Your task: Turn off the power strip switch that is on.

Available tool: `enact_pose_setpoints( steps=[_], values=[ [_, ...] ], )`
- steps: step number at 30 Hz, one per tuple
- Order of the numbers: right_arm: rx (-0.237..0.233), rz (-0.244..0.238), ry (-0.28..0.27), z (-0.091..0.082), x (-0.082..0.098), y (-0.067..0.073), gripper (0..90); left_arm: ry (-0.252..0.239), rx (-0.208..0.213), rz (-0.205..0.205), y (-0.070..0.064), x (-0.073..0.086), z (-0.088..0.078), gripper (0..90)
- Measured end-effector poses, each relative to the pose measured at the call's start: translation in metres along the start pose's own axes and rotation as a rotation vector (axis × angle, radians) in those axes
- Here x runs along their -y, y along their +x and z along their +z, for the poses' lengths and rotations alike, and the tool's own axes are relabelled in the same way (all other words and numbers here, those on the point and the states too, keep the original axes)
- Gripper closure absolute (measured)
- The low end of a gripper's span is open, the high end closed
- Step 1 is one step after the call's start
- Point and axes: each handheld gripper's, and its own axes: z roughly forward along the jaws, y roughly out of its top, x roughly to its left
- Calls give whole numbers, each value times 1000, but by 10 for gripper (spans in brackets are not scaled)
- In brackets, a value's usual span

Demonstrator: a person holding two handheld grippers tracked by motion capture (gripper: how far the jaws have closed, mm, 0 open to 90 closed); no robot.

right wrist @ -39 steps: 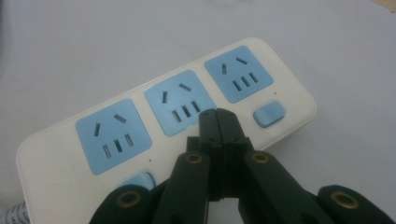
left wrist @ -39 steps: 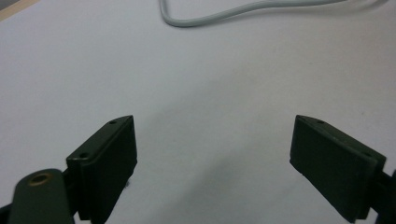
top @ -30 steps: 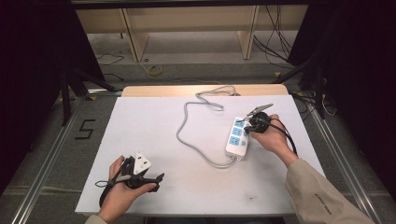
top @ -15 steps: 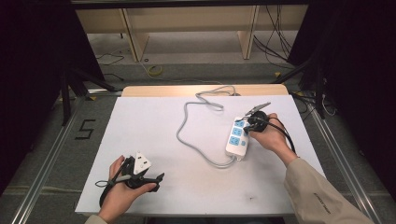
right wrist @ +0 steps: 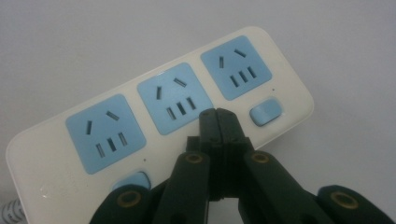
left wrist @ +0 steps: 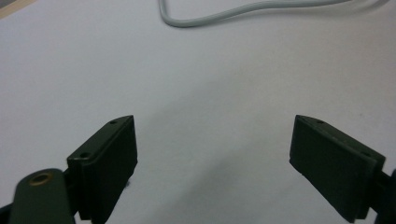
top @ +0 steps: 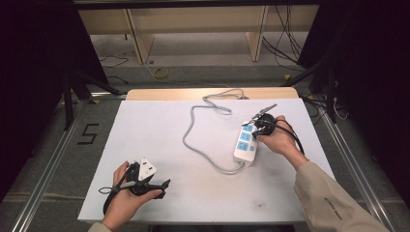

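A white power strip (top: 245, 142) with three blue sockets lies right of the table's middle, and its grey cable (top: 193, 140) loops away to the far edge. My right gripper (top: 257, 126) is at the strip's far end, held from the right. In the right gripper view its jaws are pressed together with nothing between them, and the right gripper (right wrist: 217, 114) tips sit over the power strip (right wrist: 154, 116) face, between the middle socket and a blue switch (right wrist: 265, 113). My left gripper (top: 163, 188) rests near the front left, jaws wide apart. In its own view the left gripper (left wrist: 215, 154) holds nothing.
The table (top: 145, 130) has a white top, with a wooden strip (top: 169, 93) along its far edge. The grey cable (left wrist: 224, 14) crosses the top of the left gripper view. Metal rails and dark stands flank the table, and a shelf unit stands behind it.
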Motion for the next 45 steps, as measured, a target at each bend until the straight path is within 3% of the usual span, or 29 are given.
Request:
enact_pose_setpoints(
  steps=[32,45],
  values=[
    [23,-25,70,2,-9,2,900,2,1,5,0,0,0,147],
    [50,-62,91,2,-12,5,900,3,2,5,0,0,1,147]
  ],
)
